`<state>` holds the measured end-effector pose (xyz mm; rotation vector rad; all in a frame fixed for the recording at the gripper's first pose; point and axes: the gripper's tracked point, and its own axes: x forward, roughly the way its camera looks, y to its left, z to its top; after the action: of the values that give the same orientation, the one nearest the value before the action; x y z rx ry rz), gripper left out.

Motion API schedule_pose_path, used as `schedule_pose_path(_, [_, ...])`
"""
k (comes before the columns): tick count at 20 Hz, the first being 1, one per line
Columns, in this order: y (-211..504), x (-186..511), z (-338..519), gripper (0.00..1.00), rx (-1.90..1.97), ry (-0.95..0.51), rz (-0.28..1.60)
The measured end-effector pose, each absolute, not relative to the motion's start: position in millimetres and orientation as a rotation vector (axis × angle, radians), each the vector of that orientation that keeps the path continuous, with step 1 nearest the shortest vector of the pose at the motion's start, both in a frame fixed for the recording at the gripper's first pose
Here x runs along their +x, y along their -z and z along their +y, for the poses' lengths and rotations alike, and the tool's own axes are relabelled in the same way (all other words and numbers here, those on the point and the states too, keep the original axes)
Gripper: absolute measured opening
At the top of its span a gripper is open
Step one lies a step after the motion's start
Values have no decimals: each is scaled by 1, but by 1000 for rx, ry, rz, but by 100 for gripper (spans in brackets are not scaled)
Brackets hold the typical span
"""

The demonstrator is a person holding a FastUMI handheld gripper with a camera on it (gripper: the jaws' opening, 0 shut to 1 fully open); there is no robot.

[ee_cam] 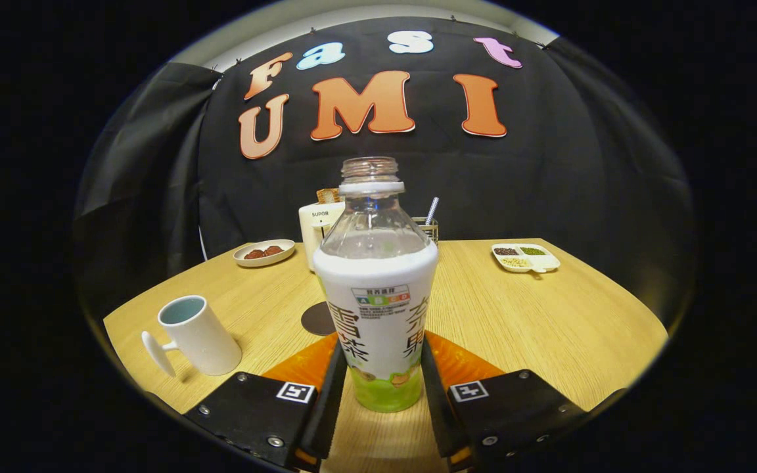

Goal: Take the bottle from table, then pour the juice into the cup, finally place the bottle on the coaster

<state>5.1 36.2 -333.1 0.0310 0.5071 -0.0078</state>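
A clear bottle [378, 295] with a white and green label and no cap stands upright between my fingers. My gripper [378, 387] is shut on its lower body, both fingers pressing its sides. Whether the bottle's base rests on the wooden table [549, 315] or hangs just above it I cannot tell. A white mug [196, 335] with a pale blue inside stands to the left of the fingers, handle towards me. A dark round coaster [318, 319] lies on the table just behind the bottle, partly hidden by it.
At the back of the table stand a white appliance [318, 226], a small dish with brown pieces [263, 252], a holder with a straw [428, 220] and a divided tray of grains [526, 257]. Bare wood lies to the right of the bottle.
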Motion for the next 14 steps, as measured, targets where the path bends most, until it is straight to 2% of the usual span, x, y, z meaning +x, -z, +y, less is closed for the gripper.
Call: schedule_pose_path(14, [288, 19, 73, 55, -315, -3, 415])
